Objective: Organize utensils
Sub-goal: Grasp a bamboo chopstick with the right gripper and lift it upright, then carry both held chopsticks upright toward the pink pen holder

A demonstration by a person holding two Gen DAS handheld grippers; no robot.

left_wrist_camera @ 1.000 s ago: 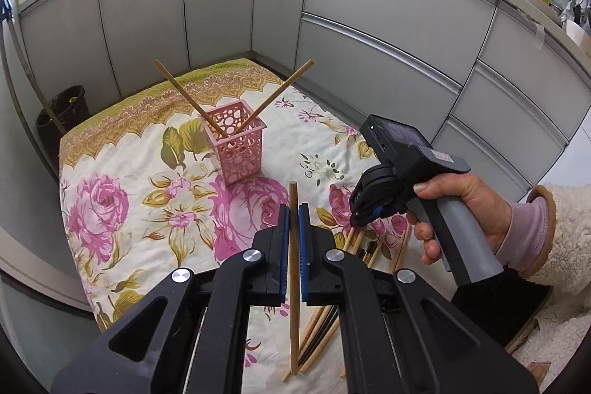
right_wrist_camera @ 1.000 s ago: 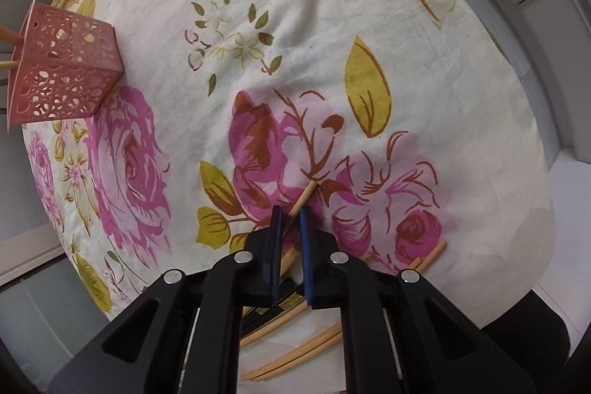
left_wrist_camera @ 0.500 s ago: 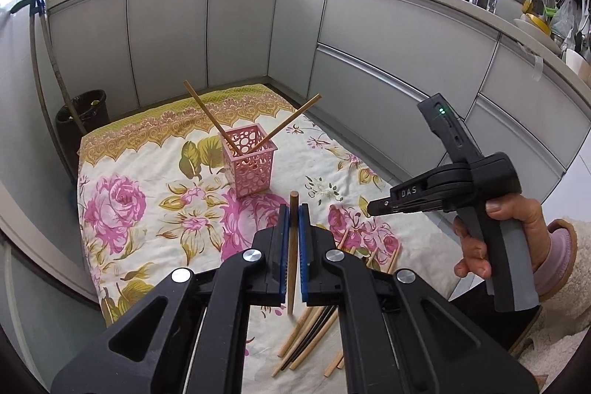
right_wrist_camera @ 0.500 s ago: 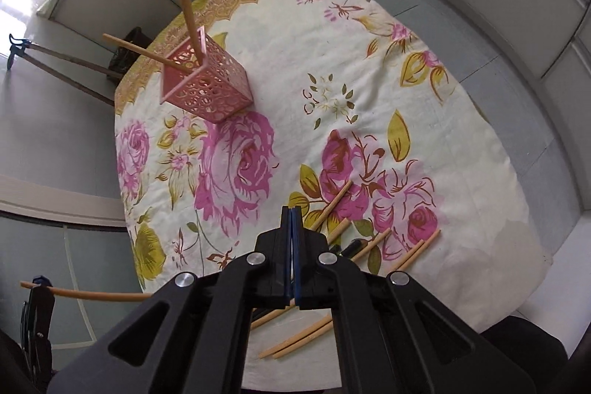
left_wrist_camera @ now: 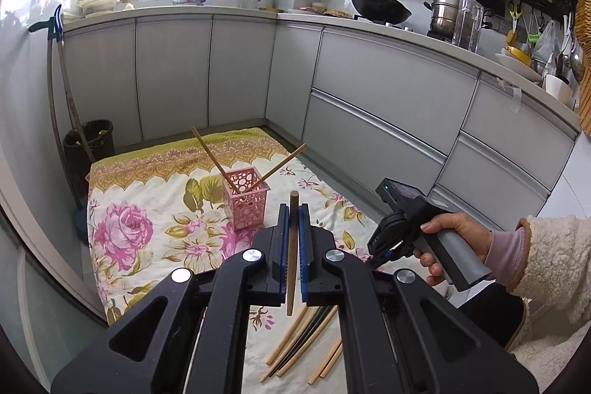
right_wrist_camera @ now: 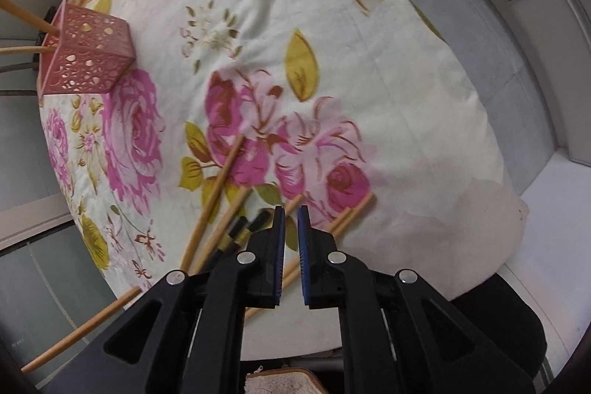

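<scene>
With the left gripper (left_wrist_camera: pixel 291 224) clenched on a chopstick (left_wrist_camera: pixel 292 257), tip it steeply into the pink holder (left_wrist_camera: pixel 245 198) ahead, while the empty right gripper (right_wrist_camera: pixel 290 228) is opening over the pile (right_wrist_camera: pixel 221 209).

In the right wrist view, the two wooden chopsticks (right_wrist_camera: pixel 22 12) standing in the pink perforated plastic holder (right_wrist_camera: pixel 86 58) run off the left edge, and the loose chopsticks (right_wrist_camera: pixel 218 198) near the floral cloth's (right_wrist_camera: pixel 388 69) near edge are blurred. The black gripper body hides their lower ends.
</scene>
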